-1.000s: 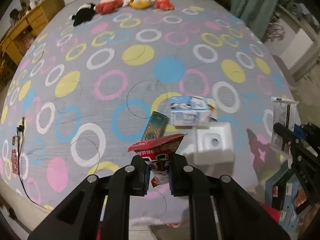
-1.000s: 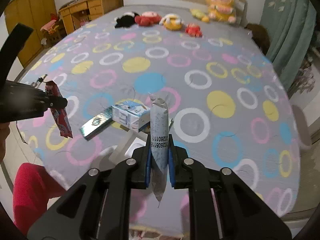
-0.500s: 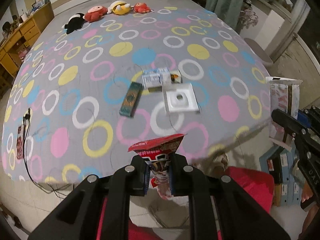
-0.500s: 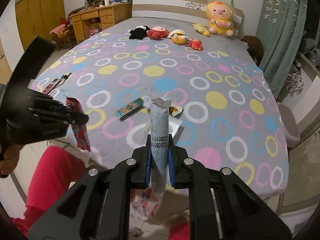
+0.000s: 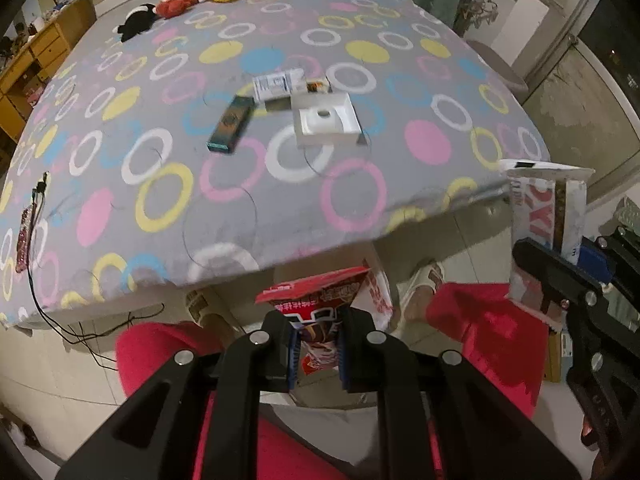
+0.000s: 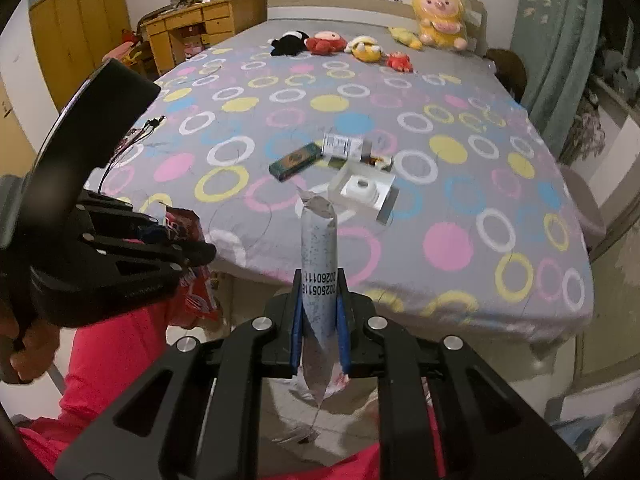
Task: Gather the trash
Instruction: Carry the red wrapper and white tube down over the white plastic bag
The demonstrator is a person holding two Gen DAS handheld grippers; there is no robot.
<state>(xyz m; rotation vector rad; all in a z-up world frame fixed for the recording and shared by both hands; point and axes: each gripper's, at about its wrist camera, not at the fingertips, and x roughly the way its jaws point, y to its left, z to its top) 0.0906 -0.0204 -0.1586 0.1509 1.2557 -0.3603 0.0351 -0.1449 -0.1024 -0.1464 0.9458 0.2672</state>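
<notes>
My left gripper is shut on a red snack wrapper, held off the bed's near edge above the floor. My right gripper is shut on a silver-grey wrapper, also held off the bed; it shows at the right of the left wrist view. The left gripper with its red wrapper shows at the left of the right wrist view. On the bed lie a dark green flat box, a white and blue carton, a white foam tray and a small brown wrapper.
The bed has a grey cover with coloured rings. Plush toys line its far end. A cable and phone lie at the bed's left edge. The person's red trousers are below. A wooden desk and curtains stand behind.
Both grippers have pulled back from the bed, keeping their wrappers. The bed's near edge, the floor and the red trousers have come into view.
</notes>
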